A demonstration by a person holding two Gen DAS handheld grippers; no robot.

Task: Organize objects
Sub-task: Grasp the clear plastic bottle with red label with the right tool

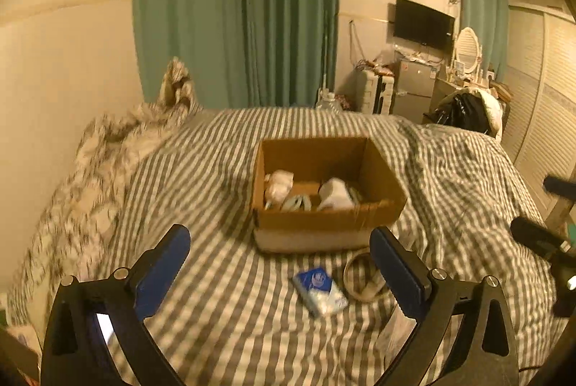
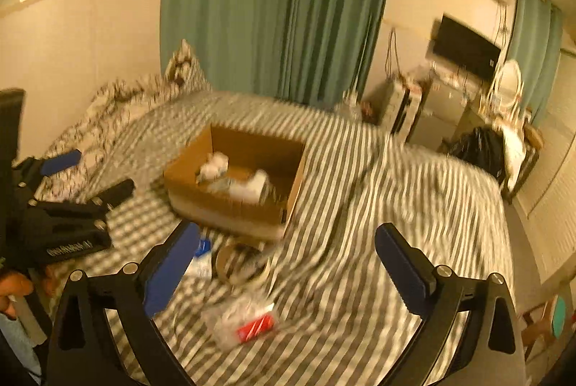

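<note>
An open cardboard box [image 1: 325, 218] sits on the striped bed and holds several white and pale items [image 1: 334, 194]. In front of it lie a blue-and-white tissue packet [image 1: 320, 288] and a tape roll [image 1: 361, 276]. My left gripper [image 1: 280, 269] is open and empty, above the bed just short of the packet. In the right wrist view the box [image 2: 230, 202] is ahead left, the tape roll [image 2: 241, 263] is near the left fingertip, and a clear bag with a red label [image 2: 248, 323] lies between the fingers. My right gripper [image 2: 288, 267] is open and empty.
A crumpled patterned blanket [image 1: 108, 162] lies along the bed's left side by the wall. Green curtains [image 1: 234, 11] hang behind. A fridge, TV and dresser [image 1: 414, 87] stand at the far right. The left gripper shows in the right wrist view [image 2: 82, 177].
</note>
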